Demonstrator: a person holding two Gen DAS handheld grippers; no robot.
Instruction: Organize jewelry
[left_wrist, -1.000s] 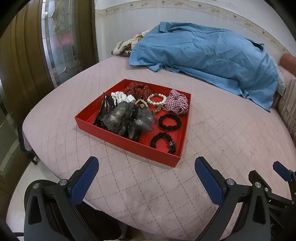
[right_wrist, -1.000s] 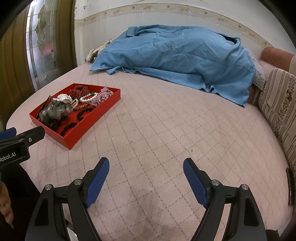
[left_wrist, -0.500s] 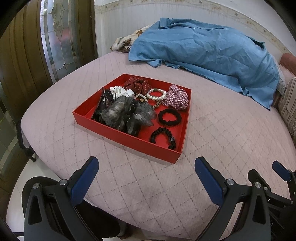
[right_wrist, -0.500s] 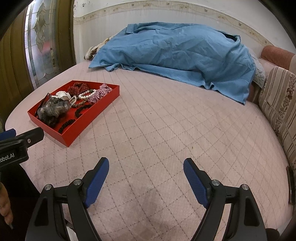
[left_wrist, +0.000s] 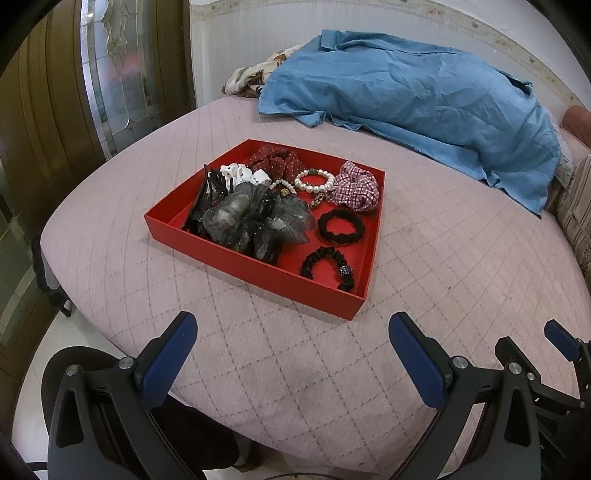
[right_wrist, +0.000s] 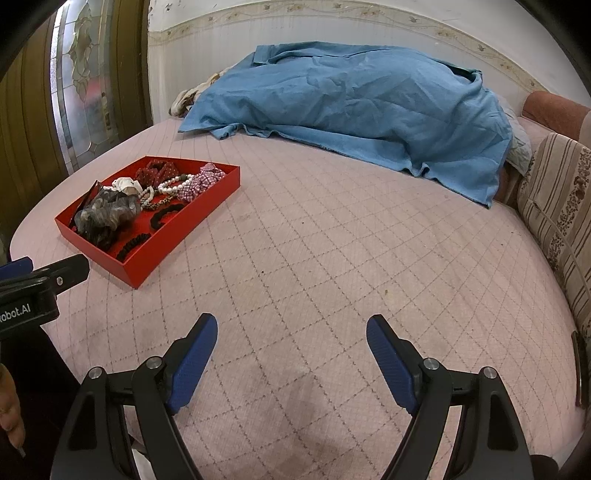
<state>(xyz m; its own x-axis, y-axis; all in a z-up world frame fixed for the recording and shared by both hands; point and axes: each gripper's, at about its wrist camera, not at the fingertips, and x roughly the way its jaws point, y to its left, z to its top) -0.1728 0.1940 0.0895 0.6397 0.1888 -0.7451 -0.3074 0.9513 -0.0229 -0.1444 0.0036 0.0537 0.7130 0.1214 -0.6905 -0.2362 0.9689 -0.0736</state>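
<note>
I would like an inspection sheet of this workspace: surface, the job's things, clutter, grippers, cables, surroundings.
Surface: pink quilted bed, faint stains near the front edge.
Job's things: red tray holding pearl bracelet, checked scrunchie, two black scrunchies, grey organza scrunchie, dotted red scrunchie, white scrunchie, black hair claw.
Clutter: blue sheet heaped at the far side.
Grippers: left gripper open, empty; right gripper open, empty.
Cables: nothing seen.
Surroundings: wooden door with patterned glass, white wall, striped cushion.

A rumpled blue sheet is spread across the upper middle of the frame on a pink quilted bedspread; a striped cushion is seen at right.
</note>
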